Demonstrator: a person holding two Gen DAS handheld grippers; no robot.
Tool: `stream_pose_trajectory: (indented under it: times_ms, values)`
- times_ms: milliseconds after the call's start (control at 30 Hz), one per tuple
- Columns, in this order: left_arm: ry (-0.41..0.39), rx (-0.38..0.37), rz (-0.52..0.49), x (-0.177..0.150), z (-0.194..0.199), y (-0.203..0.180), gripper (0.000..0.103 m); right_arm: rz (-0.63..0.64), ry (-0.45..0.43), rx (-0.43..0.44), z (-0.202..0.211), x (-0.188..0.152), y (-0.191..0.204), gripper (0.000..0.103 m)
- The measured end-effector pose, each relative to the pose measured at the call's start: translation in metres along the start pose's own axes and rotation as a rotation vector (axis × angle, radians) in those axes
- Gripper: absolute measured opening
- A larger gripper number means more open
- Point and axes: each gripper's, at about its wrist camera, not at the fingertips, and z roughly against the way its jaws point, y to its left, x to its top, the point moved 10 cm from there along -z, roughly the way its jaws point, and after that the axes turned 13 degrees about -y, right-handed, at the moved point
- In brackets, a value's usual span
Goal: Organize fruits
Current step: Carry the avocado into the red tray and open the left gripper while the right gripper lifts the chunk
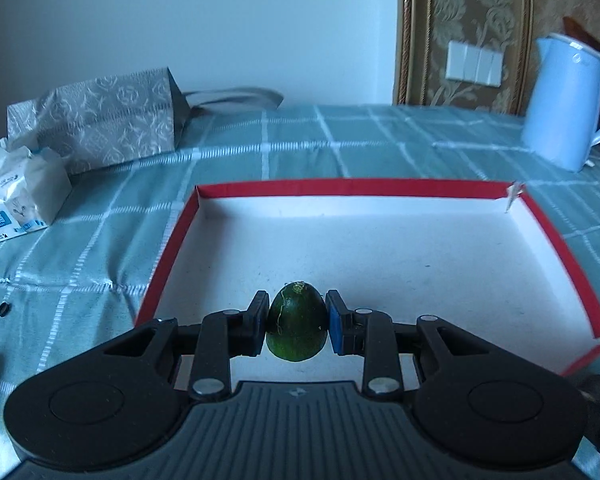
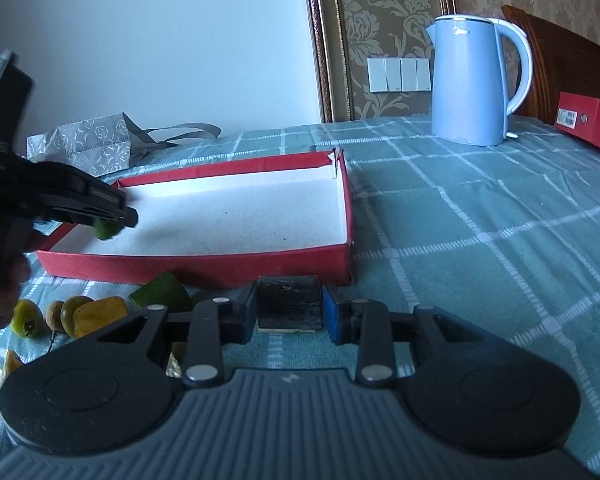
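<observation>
The left tool (image 1: 296, 326) is clamped on a small dark green fruit (image 1: 296, 326), held over the near edge of an open red box (image 1: 168, 248) lying straight ahead of it on the checked table (image 1: 80, 256). The right tool (image 2: 289, 309) is closed on a dark block (image 2: 290, 304), low over the table just short of the box. More fruits (image 2: 80, 314) lie to its left. The step in hand looks like placing: next, lower the fruit inside and release.

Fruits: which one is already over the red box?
The dark green fruit gripped by the left gripper, above the red box; the others lie on the tablecloth.
</observation>
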Motion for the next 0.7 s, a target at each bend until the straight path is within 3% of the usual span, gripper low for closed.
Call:
stream_pose_trajectory:
  times_ms: [133, 467, 700]
  values:
    - [0.029, 0.001, -0.006, -0.007, -0.010, 0.000, 0.029, 0.000, 0.001, 0.004, 0.000, -0.001, 0.000, 0.032]
    - [0.010, 0.031, -0.053, -0.005, -0.006, -0.003, 0.030, -0.003, 0.003, 0.006, 0.000, -0.001, 0.001, 0.032]
    - [-0.111, 0.070, 0.001, 0.014, 0.038, 0.014, 0.032, -0.012, 0.001, 0.008, -0.001, -0.002, 0.000, 0.032]
